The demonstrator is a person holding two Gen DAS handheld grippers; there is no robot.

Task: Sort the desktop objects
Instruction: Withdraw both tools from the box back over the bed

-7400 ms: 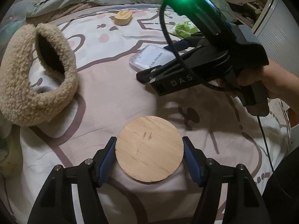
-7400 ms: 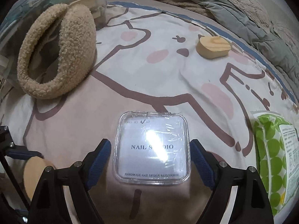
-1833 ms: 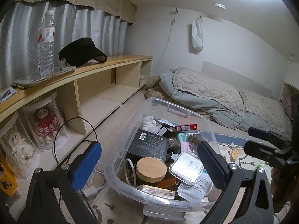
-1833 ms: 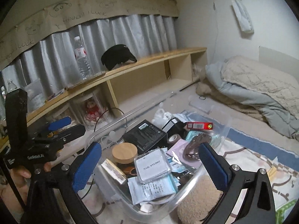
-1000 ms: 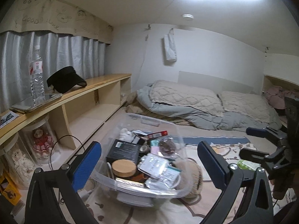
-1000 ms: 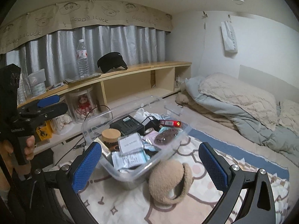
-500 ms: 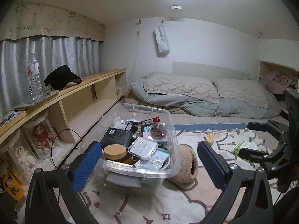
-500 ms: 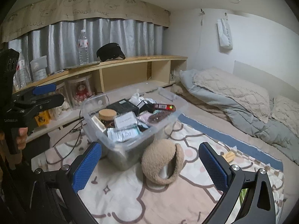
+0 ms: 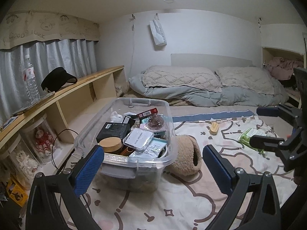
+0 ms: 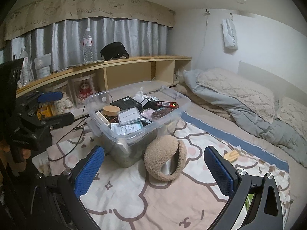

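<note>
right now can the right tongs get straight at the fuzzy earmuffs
Probably yes. The right tongs are open and empty, and the fuzzy earmuffs lie in the open on the blanket directly ahead, beside the clear bin, uncovered.

We see the room through two fisheye cameras, each looking forward between the spread blue-padded fingers of its own hand-held gripper, raised above the bed and tilted slightly down. The left wrist view faces the headboard wall, with the clear storage bin (image 9: 134, 143) just ahead, left of centre. The right wrist view faces more towards the curtained shelf (image 10: 119, 65), seeing the same bin from its other side. Both views share the bin, the fluffy earmuffs (image 9: 185, 157) beside it, the cartoon blanket (image 9: 172, 201) and the pillows. Each also catches the other: the right hand-held gripper (image 9: 268, 126) at the left view's right edge, the left hand-held gripper (image 10: 55, 107) at the right view's left edge.
</note>
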